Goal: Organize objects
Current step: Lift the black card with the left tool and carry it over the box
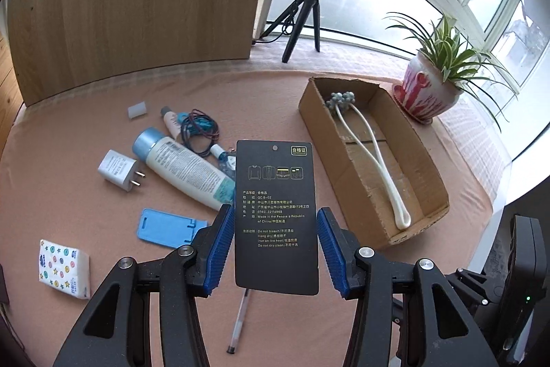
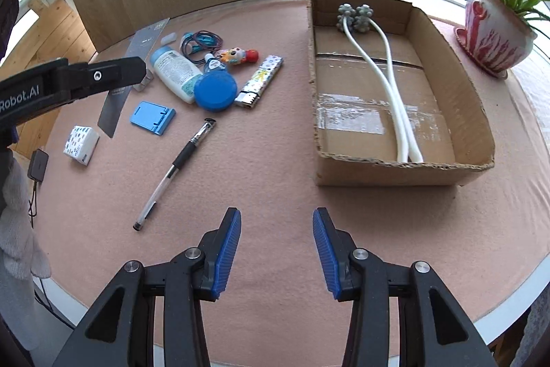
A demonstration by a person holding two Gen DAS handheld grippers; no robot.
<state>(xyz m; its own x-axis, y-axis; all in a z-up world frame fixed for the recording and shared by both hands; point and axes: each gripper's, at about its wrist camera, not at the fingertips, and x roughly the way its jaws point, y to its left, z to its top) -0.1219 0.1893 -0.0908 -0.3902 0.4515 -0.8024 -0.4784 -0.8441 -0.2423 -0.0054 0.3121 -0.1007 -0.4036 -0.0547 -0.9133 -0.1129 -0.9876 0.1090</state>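
My left gripper [image 1: 275, 250] is shut on a black clothing tag [image 1: 276, 215] and holds it upright above the pink table; the tag also shows in the right wrist view [image 2: 132, 71], lifted at the left. My right gripper [image 2: 276, 250] is open and empty over bare cloth near the front edge. A cardboard box [image 2: 481, 140] stands at the right and holds a white roller massager [image 2: 388, 81]; the box [image 1: 330, 143] also shows in the left wrist view. Loose items lie left of it: a lotion bottle [image 2: 175, 71], a pen [image 2: 175, 171], a blue round lid [image 2: 216, 90], a lighter [image 2: 261, 81].
A blue phone stand [image 2: 153, 117], a tissue pack [image 2: 80, 143], a charger plug [image 1: 118, 169], coiled cables [image 1: 199, 129] and a small toy figure [image 2: 237, 55] lie on the cloth. A potted plant [image 2: 495, 33] stands at the far right. A wooden panel [image 1: 137, 6] and a ring-light tripod [image 1: 306, 12] stand behind.
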